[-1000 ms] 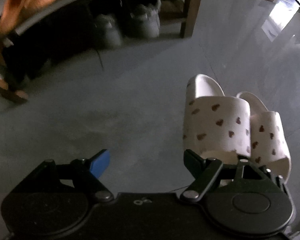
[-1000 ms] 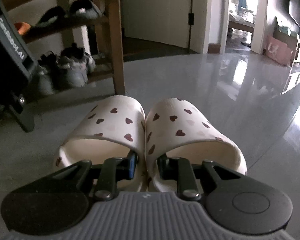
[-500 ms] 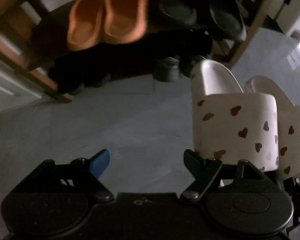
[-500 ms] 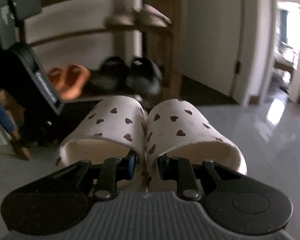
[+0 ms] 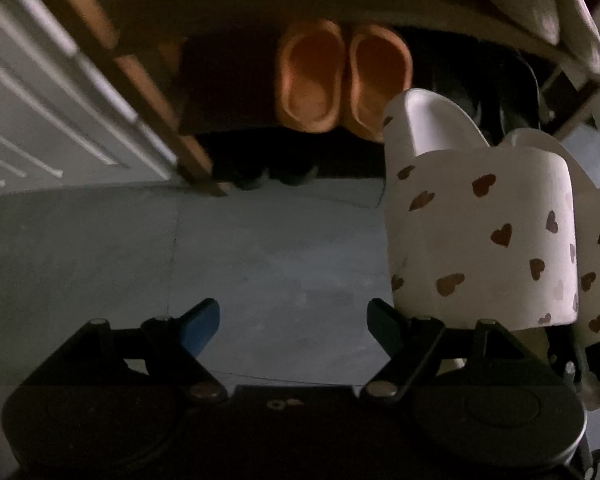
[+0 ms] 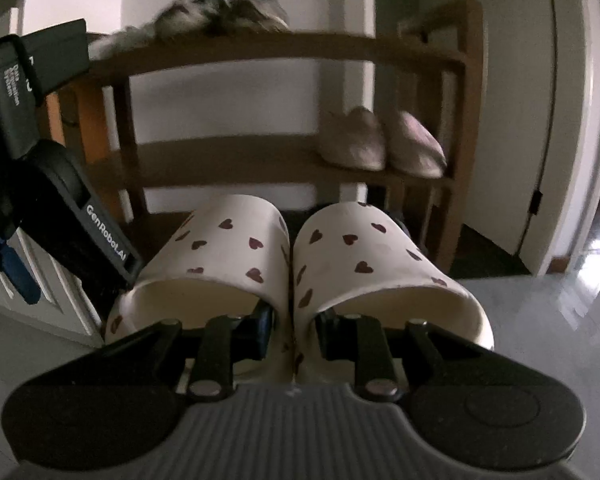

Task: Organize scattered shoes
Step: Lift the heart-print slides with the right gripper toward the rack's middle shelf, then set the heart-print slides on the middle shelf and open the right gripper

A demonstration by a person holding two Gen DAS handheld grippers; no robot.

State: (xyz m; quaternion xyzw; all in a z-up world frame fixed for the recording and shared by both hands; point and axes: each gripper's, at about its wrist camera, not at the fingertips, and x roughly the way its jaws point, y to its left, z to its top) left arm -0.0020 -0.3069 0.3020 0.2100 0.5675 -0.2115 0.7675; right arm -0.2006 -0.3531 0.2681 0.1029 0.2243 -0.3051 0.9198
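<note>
You are carrying the pair of cream foam slides printed with dark hearts [image 6: 300,264] in your right tongs [image 6: 294,332]; one finger is sitting inside each slide and the two inner walls are being pinched together between them, so these tongs are clenched on the pair. A second ago the slides were lying on the glossy grey floor [image 5: 268,264]; now they are hanging in the air ahead of the tongs, and the brown wooden shoe rack [image 6: 260,160] is filling the view beyond them instead of standing off to the side. Your left tongs [image 5: 294,322] are standing released and empty, pointing steeply down at bare floor, with the carried pair just beside their right finger; past them a pair of orange rubber clogs [image 5: 342,80] is resting on a dark shelf. That lift is taking the pair out of the scatter; what is remaining, I judge, is choosing a free shelf stretch; the middle board beyond your right tongs is bare to the left of the pale pink slippers [image 6: 380,144], while grey fuzzy shoes [image 6: 228,4] are occupying the top.
</note>
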